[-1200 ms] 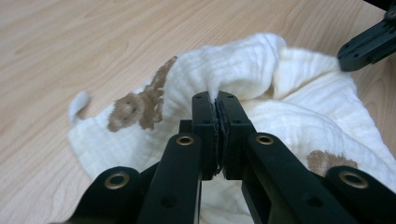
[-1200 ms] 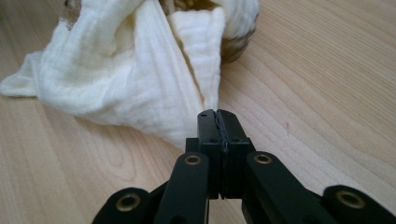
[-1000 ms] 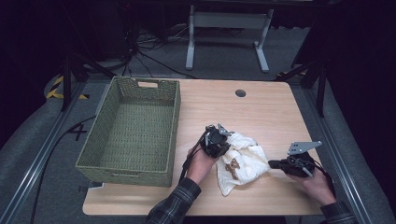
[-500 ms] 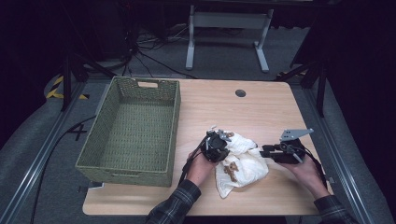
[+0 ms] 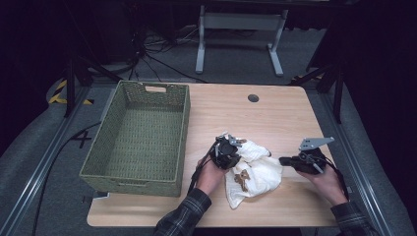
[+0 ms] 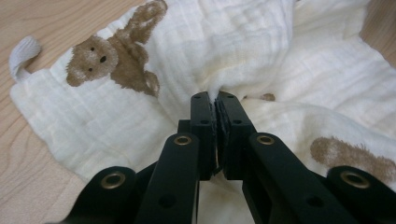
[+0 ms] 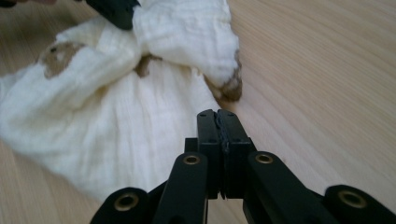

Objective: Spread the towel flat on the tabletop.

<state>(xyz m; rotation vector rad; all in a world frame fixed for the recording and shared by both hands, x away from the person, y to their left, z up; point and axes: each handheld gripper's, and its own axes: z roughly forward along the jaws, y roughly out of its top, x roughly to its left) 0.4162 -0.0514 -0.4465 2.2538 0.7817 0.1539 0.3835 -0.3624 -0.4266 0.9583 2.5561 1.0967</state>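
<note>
Cream muslin cloth (image 5: 253, 169) lying crumpled at five o'clock on table (image 5: 275, 115), not yet in wicker basket (image 5: 140, 137). Left gripper (image 6: 215, 100) clamped on a fold; right gripper (image 7: 218, 116) closed empty, just snapped together beside the cloth's edge.

cream cloth (image 6: 261, 51) with brown bunny prints, green woven basket (image 5: 140, 135).

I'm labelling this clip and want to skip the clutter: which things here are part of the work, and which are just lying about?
In the work:
- cloth, cream with brown animal prints
- left gripper, shut on a fold of the cloth
- right gripper, shut, beside the cloth, nothing between its jaws

Just there:
- basket, green wicker, to the left
- table
</note>
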